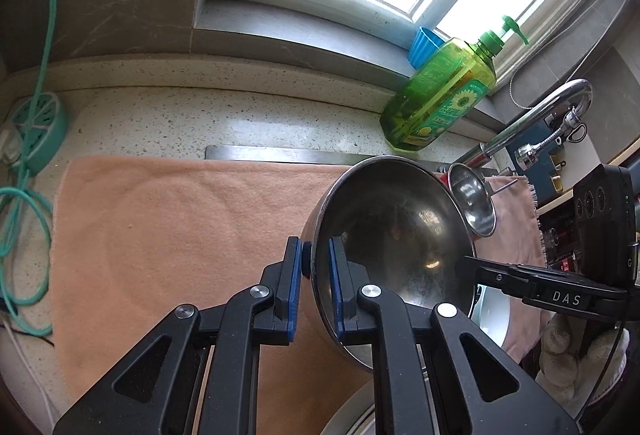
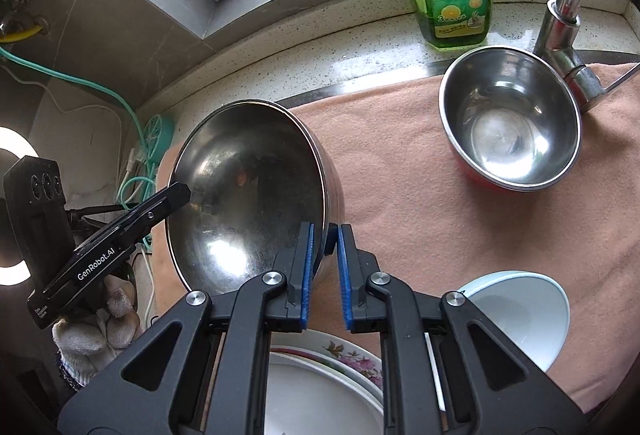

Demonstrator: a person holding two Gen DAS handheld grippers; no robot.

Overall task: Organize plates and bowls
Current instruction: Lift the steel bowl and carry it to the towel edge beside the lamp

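Large steel bowl (image 1: 394,235): round, brushed and faintly scuffed inside, polished rolled rim, held tilted above the peach terry towel (image 1: 180,235). Left gripper (image 1: 316,275): black fingers with ribbed blue pads (image 1: 295,275) narrowed onto the near rim, one pad inside, one outside. Right gripper (image 2: 325,255): same pinch on the opposite rim, wall of the bowl between its pads.

Small steel bowl (image 2: 510,123): mirror-bright interior, red outer shell, upright on the towel just before the chrome faucet (image 2: 568,7). Pale blue ceramic bowl (image 2: 520,315): smooth, glazed, on the towel at lower right. Floral-rimmed white plate (image 2: 344,355): glossy, below the right gripper, a plain white plate stacked on it.

Green translucent soap bottle (image 1: 440,91), pump top, stands on the speckled stone counter (image 1: 180,115) under the window sill.
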